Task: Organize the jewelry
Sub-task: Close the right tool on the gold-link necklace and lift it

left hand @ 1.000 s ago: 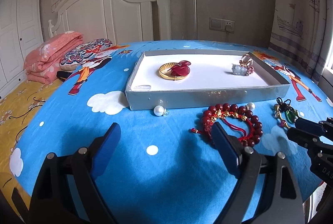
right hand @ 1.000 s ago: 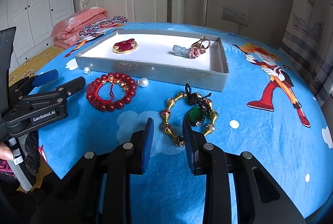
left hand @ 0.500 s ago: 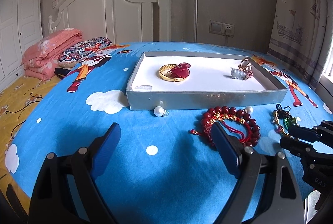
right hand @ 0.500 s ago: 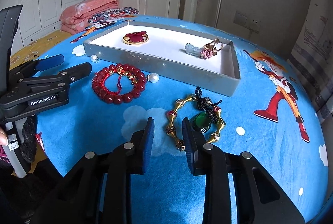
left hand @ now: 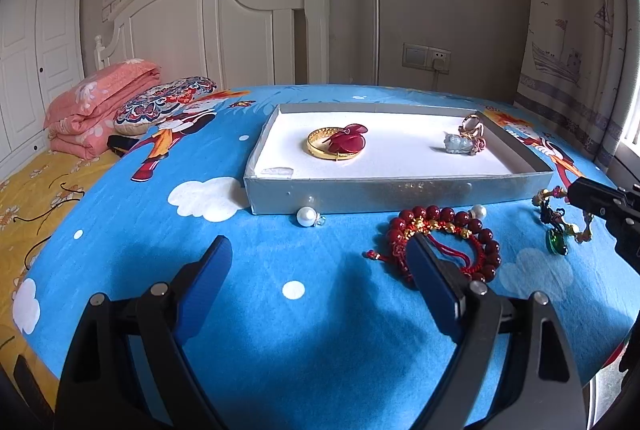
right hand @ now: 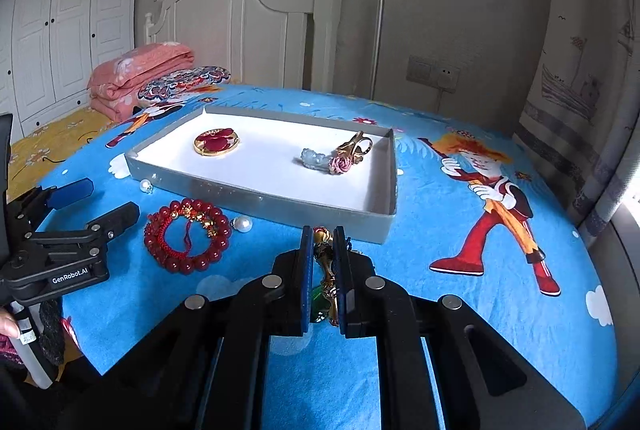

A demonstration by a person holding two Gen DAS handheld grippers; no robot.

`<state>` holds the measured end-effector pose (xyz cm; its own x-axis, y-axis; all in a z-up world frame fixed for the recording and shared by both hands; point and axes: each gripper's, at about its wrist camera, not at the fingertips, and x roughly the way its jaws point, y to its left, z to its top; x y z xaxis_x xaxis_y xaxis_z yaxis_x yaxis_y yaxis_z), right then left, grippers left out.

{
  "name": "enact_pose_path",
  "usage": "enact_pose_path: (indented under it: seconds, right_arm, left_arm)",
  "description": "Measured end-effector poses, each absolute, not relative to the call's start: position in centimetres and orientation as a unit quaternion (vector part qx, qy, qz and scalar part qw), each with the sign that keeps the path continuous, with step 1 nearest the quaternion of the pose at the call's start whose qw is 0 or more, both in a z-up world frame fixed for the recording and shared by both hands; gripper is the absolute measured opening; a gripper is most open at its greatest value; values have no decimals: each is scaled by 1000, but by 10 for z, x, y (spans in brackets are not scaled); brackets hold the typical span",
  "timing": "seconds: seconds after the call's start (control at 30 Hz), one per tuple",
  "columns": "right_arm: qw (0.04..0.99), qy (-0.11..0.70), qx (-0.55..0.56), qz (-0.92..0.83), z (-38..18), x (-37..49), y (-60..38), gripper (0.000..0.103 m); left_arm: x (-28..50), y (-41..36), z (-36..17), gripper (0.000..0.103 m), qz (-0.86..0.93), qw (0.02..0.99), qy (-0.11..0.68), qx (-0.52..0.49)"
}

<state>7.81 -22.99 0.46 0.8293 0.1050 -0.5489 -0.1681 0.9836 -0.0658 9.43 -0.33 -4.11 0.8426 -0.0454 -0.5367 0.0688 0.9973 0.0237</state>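
My right gripper (right hand: 323,239) is shut on a gold-bead bracelet with a green pendant (right hand: 325,264), held just in front of the grey tray's (right hand: 260,201) near wall. In the left wrist view the bracelet (left hand: 557,244) dangles from the right gripper (left hand: 576,190), off the blue cloth. A red bead bracelet (left hand: 434,211) lies on the cloth before the tray (left hand: 400,190). My left gripper (left hand: 318,242) stands open and empty, its right finger over the red beads. The tray holds a gold bangle with a red pendant (left hand: 338,144) and a pale figure beside a rose ring (left hand: 460,143).
Two loose pearls (left hand: 306,218) (left hand: 479,211) lie by the tray's front wall. A folded pink quilt (left hand: 100,110) and a patterned pillow (left hand: 168,102) sit far left by the white headboard (left hand: 224,30). A curtain (right hand: 592,110) hangs on the right. A hand (right hand: 6,322) shows low left.
The right gripper's jaws closed on the gold and green bracelet and lifted it off the cloth toward the tray. The left gripper stayed open and still.
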Motion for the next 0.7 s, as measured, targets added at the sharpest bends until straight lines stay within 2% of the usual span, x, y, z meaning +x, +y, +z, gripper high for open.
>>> enact_pose_path:
  seconds: [0.47, 0.7]
  right_arm:
    - [973, 214, -69, 59, 43, 32, -241, 10]
    - [970, 225, -69, 66, 34, 24, -242, 10]
  left_arm:
    - [94, -10, -42, 86, -5, 959, 280, 48]
    - [101, -17, -42, 85, -37, 942, 333, 2]
